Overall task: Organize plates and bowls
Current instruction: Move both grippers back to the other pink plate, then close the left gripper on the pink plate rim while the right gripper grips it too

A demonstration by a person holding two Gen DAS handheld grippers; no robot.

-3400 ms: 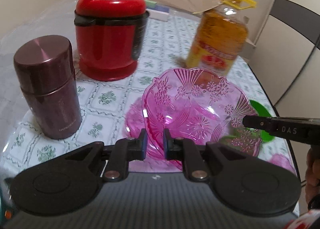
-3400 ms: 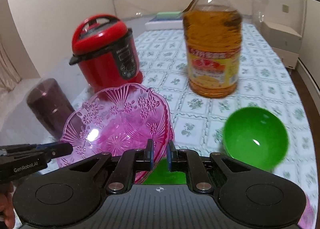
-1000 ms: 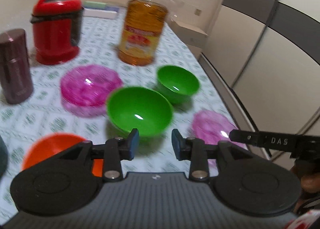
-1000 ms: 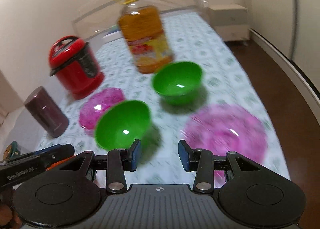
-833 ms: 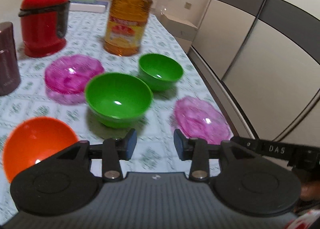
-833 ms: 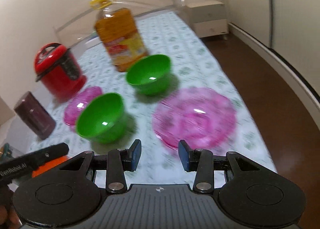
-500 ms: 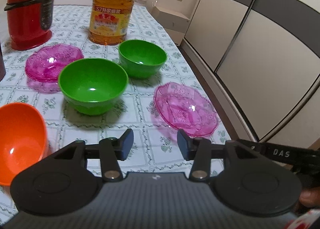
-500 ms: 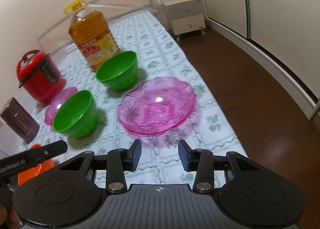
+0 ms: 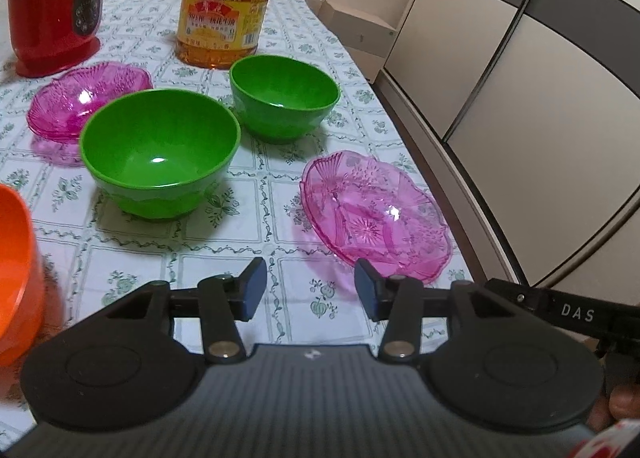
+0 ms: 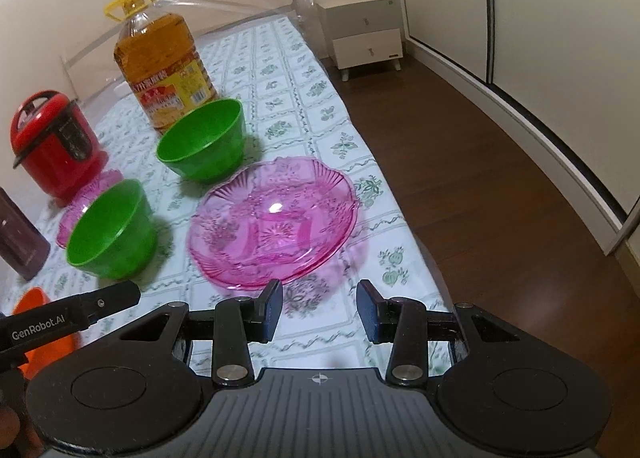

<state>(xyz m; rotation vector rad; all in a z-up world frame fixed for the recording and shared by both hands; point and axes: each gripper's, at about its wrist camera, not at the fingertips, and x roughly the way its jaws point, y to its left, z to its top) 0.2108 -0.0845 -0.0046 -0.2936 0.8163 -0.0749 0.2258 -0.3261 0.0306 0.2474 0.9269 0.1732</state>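
Note:
A clear pink plate (image 9: 376, 212) (image 10: 274, 224) lies near the table's right edge. A second pink plate (image 9: 90, 100) (image 10: 86, 196) lies at the left by the red cooker. Two green bowls stand between them, the near one (image 9: 160, 154) (image 10: 110, 232) and the far one (image 9: 284, 96) (image 10: 202, 140). An orange bowl (image 9: 14, 278) (image 10: 36, 316) sits at the near left. My left gripper (image 9: 306, 292) is open and empty, above the table just short of the near pink plate. My right gripper (image 10: 320, 310) is open and empty, just in front of that plate.
A big oil bottle (image 9: 226, 2) (image 10: 164, 62) and a red rice cooker (image 9: 54, 6) (image 10: 56, 144) stand behind the dishes. A maroon flask (image 10: 18, 240) stands at the left. The table's right edge (image 10: 400, 214) drops to a wooden floor, with a white nightstand (image 10: 366, 30) beyond.
Both grippers let go of the pink plate held up earlier, pulled back and swung right. Both jaws opened wider. The near pink plate now lies close in front of both.

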